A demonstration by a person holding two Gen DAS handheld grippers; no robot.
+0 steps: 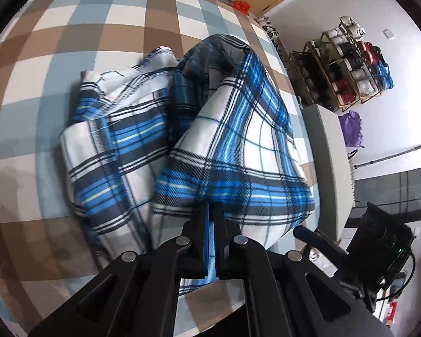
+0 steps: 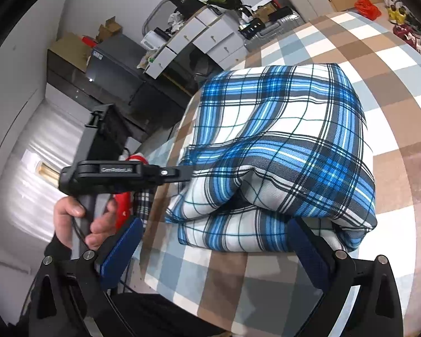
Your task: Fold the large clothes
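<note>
A large blue, white and black plaid garment (image 1: 238,140) lies bunched and partly folded on a bed with a brown, blue and white checked sheet (image 1: 70,42). My left gripper (image 1: 212,209) is shut on a fold of the garment's near edge, and the cloth rises in a hump from its tips. The right wrist view shows the same gripper (image 2: 186,173) from the side, its tips buried in the garment (image 2: 280,140). My right gripper (image 2: 216,241) stands open just short of the garment's lower folded layer, its blue pads (image 2: 123,248) apart and not pressing on cloth.
A person's hand (image 2: 75,213) grips the left gripper's handle past the bed's edge. Beside the bed stand a shoe rack (image 1: 348,64), a grey bench (image 1: 331,168) and white drawers (image 2: 210,36). A red bag (image 1: 241,5) lies on the floor beyond the bed.
</note>
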